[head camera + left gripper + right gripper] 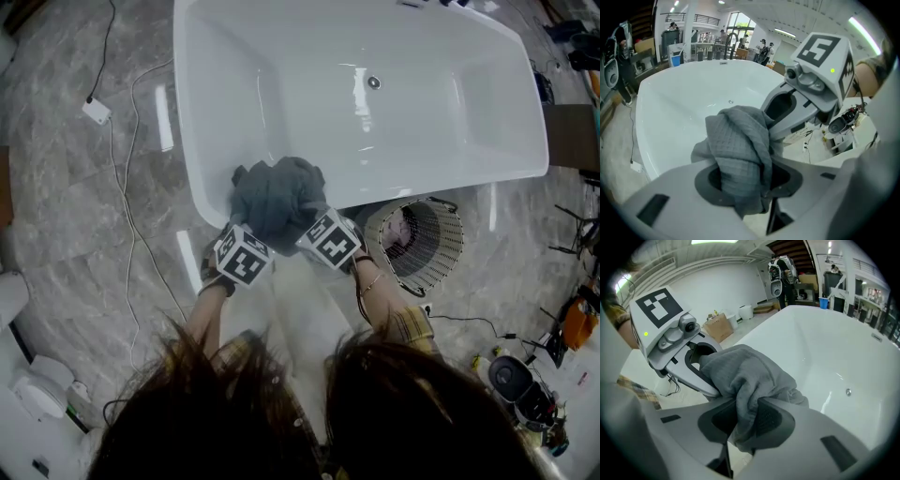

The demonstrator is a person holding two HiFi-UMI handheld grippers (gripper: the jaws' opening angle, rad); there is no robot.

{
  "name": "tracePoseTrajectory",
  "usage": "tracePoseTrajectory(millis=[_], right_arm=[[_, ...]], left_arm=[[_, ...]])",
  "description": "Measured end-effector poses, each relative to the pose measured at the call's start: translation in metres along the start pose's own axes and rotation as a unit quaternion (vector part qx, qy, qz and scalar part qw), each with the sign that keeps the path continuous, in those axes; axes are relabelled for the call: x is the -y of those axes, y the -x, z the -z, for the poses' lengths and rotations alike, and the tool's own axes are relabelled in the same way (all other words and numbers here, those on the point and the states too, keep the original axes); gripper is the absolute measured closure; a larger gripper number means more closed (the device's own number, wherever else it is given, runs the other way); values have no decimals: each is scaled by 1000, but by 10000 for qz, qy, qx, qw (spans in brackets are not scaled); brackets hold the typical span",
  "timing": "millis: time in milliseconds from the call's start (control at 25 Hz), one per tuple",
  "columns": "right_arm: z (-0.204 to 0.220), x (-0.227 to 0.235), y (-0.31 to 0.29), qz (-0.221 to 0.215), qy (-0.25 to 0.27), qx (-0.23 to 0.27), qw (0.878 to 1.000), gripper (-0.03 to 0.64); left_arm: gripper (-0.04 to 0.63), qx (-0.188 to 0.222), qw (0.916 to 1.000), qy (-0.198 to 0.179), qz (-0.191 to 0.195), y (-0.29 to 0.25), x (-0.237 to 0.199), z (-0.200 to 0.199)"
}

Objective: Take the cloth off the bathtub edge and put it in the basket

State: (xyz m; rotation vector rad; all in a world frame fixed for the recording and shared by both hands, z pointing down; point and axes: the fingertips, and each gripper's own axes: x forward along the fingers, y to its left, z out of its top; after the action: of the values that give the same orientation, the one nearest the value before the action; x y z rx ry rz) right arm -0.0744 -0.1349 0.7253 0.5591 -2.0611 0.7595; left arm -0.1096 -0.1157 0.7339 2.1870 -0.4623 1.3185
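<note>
Item under task: grey waffle-weave cloth [279, 192] [740, 140] [750, 371], bunched into a heap over the near edge of the white glossy bathtub [225, 112]; whether it rests on the rim or hangs just clear of it cannot be told.

Left claw [251, 223] [745, 187]: jaws drawn in on a thick fold of the cloth, which fills the gap between them and hangs out below – gripped.

Right claw [305, 223] [740, 420]: jaws closer together, ribbed pads pinching a narrower fold of the same cloth – gripped.

Relation of claws: side by side, both at the near side of the heap, each visible in the other's view.

Receptacle: round wire basket [441, 248], on the grey marble-pattern floor [75, 206] just beside the tub's near wall, at the person's right; apart from the cloth. It holds a pale item, too small to identify.

Markings: black-and-white square marker patterns on the cube of each claw; a small green light shows beside the marker on each in the gripper views.
</note>
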Motion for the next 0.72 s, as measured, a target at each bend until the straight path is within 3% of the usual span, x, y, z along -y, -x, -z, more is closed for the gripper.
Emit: tracePoseTrajectory(millis=[360, 720], right_arm=[[-16, -11, 26, -24, -163, 346, 9993, 529], [-58, -30, 95, 173, -153, 681, 9974, 529]], left_arm=[[420, 381, 9989, 83, 242, 27, 11, -17], [420, 882, 9957, -80, 269, 98, 26, -55]])
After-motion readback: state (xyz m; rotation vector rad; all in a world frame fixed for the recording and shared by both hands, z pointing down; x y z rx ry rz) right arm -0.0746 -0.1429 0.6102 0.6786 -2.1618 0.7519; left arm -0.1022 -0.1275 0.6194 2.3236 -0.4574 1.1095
